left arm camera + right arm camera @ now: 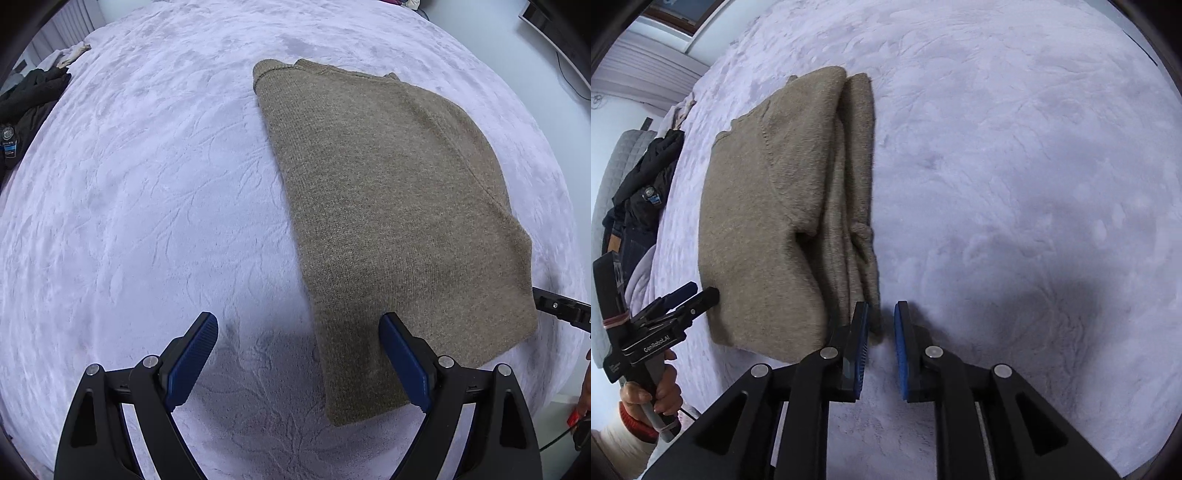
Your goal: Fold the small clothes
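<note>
Your right gripper (881,321) points steeply down, its jaws narrowed to a slim gap with nothing pinched; the brown sweater's (768,221) layered edge sits just left of its fingertips. Your left gripper (299,354) hovers spread wide over the near corner, empty. The sweater lies on the lilac bedspread (147,206), sides apparently folded in; likely a crosswise fold remains.

A bed covered by a pale lilac plush blanket with an embossed leaf pattern (147,206) is carrying a folded brown knitted sweater (388,206) lying flat, while a heap of dark clothes (29,107) is sitting near its far edge.
</note>
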Demonstrator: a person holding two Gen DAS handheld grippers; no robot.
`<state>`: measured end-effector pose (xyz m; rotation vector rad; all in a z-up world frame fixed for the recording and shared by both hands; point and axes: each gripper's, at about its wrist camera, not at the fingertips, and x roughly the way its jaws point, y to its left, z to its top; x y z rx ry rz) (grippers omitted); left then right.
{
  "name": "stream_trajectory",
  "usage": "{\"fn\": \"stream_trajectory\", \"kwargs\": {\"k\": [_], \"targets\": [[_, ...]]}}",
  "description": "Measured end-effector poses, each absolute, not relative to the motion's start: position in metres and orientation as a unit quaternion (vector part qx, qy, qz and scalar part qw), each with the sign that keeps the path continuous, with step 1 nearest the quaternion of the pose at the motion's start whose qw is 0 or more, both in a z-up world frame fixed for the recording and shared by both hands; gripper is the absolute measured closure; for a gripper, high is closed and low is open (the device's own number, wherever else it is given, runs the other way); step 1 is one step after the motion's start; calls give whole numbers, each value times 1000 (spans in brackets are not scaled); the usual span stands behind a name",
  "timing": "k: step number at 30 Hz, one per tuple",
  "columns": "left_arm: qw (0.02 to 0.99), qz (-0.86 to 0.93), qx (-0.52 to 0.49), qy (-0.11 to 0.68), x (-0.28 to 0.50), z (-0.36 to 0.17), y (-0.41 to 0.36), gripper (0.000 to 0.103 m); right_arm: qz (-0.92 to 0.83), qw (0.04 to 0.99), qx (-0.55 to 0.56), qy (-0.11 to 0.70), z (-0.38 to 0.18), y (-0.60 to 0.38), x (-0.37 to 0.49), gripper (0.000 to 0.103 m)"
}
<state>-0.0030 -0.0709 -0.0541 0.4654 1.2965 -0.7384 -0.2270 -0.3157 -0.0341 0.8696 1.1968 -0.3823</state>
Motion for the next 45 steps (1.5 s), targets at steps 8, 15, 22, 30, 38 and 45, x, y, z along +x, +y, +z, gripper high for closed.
{"fn": "stream_trajectory", "kwargs": {"k": [8, 15, 22, 30, 38, 45], "targets": [[711, -332, 213, 582, -1, -55, -71, 13, -187, 724, 400, 530, -27, -324, -234, 85], [725, -335, 176, 576, 14, -46, -56, 13, -171, 738, 399, 517, -17, -325, -224, 43], [714, -330, 155, 597, 31, -53, -55, 0, -135, 748, 421, 496, -16, -335, -209, 37], [690, -364, 144, 609, 34, -62, -71, 0, -77, 753, 436, 486, -30, -357, -179, 36], [627, -413, 91, 654, 41, -86, -82, 0, -17, 741, 477, 473, -64, -392, -156, 35], [579, -479, 67, 656, 34, -91, -108, 0, 65, 735, 505, 447, -85, -408, -129, 34]]}}
